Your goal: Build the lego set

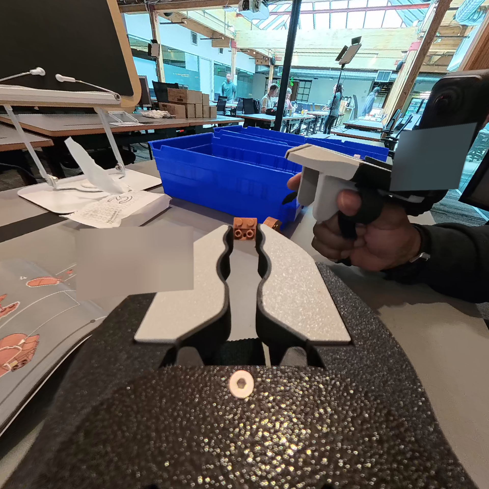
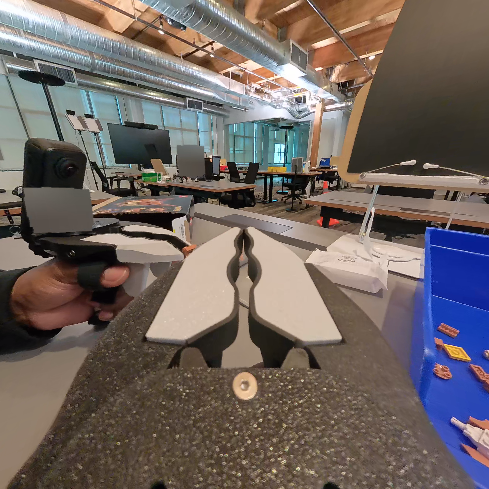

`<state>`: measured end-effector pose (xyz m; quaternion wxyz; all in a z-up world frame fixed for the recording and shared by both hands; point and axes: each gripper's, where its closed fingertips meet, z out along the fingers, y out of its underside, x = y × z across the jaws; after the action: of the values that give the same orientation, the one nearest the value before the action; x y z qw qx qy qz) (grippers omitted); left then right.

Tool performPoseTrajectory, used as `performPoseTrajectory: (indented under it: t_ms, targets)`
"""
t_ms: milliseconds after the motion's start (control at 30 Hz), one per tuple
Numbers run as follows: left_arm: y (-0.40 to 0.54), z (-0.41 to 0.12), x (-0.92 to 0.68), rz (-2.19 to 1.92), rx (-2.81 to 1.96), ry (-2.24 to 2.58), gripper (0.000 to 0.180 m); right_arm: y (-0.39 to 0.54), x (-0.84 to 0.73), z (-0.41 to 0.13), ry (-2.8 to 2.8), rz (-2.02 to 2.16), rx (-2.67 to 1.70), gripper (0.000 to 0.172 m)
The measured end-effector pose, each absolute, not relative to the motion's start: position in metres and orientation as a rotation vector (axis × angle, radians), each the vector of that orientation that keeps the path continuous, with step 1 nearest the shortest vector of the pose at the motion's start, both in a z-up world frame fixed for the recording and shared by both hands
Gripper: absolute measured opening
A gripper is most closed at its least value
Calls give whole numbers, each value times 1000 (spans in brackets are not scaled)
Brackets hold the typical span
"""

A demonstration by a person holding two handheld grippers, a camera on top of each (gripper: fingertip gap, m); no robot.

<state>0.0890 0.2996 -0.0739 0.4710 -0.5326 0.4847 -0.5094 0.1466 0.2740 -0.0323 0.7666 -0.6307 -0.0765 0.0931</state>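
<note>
1. Your left gripper (image 1: 244, 234) holds a small brown brick (image 1: 245, 231) between its fingertips; both pads press on its sides, studs facing up and forward, above the grey table (image 1: 412, 344).
2. Your right gripper (image 2: 244, 232) has its fingers closed together, tips meeting with nothing visible between them. It hangs to the right of the left gripper and a little above it, pointing across the table.
3. A second brown piece (image 1: 272, 223) lies on the table just beyond the held brick, close to the blue bin (image 1: 217, 180).
4. From this I judge you are in a holding step: one brick gripped and lifted, the other tool idle. Any joining would need the right fingers to open first.
5. The blue bin contains more small pieces (image 2: 456, 353), brown and yellow. A white paper bag (image 1: 116, 209) and a white stand (image 1: 66, 185) are on the left, an open booklet (image 1: 23, 330) nearer to you.
6. The room is a large open office with desks, chairs, exposed ducts and several people far behind.
</note>
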Motion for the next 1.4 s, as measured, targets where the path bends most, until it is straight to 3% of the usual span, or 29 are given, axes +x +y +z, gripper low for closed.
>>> performPoseTrajectory:
  t_ms: [233, 433, 567, 867, 1400]
  targets:
    - [297, -75, 90, -1256, -1305, 1203, 16, 262, 148, -12, -113, 362, -1251, 0]
    - [293, -75, 90, -1261, -1288, 1221, 16, 226, 166, 36, 114, 609, -991, 15]
    - [289, -75, 91, -1283, -1277, 1231, 16, 203, 168, 56, 195, 582, -859, 0]
    - [272, -65, 92, -1361, -1213, 1262, 16, 188, 162, 56, 238, 590, -797, 0]
    - [199, 53, 104, -1875, -1121, 1381, 16, 182, 130, 50, 100, 575, -862, 0]
